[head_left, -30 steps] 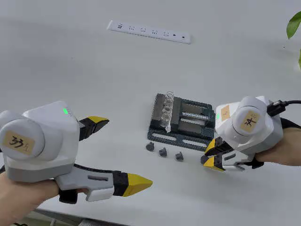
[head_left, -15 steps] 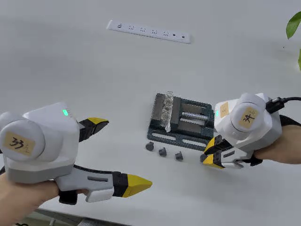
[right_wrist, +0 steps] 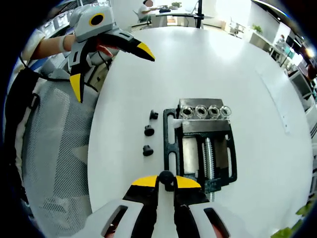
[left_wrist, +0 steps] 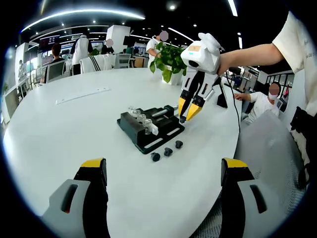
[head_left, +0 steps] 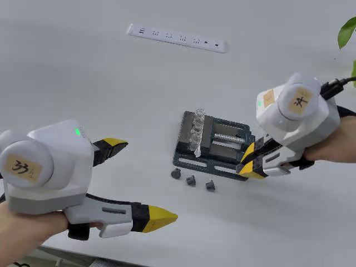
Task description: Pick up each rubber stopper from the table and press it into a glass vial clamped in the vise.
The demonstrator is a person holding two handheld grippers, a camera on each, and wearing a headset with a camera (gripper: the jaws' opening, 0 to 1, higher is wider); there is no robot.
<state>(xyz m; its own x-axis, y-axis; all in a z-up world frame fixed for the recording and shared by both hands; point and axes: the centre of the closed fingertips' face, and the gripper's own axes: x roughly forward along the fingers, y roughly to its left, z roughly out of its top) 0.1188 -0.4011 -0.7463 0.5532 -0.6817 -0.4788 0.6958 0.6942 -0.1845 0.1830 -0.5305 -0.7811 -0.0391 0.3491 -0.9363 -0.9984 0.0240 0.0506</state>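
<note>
A dark vise [head_left: 217, 149] clamps a row of glass vials [head_left: 196, 130] upright. On the table in front of it lie three dark rubber stoppers [head_left: 191, 180]. My right gripper [head_left: 245, 166] hovers at the vise's near right corner, shut on a rubber stopper [right_wrist: 165, 176] pinched between its yellow tips. In the right gripper view the vials [right_wrist: 204, 111] stand at the vise's [right_wrist: 203, 146] far end, and the loose stoppers [right_wrist: 148, 131] lie to its left. My left gripper [head_left: 139, 181] is open and holds nothing, well left of the vise. Its own view shows the vise [left_wrist: 151, 126] and stoppers [left_wrist: 168, 151] ahead.
A white power strip [head_left: 177, 38] lies at the back of the white table. Green plant leaves [head_left: 347, 30] show at the far right. The table's near edge runs close under my left gripper. A mesh chair [right_wrist: 49, 148] stands beside the table.
My right gripper has risen off the table with the fourth stopper in it and moved up toward the vise. The left gripper has stayed in place.
</note>
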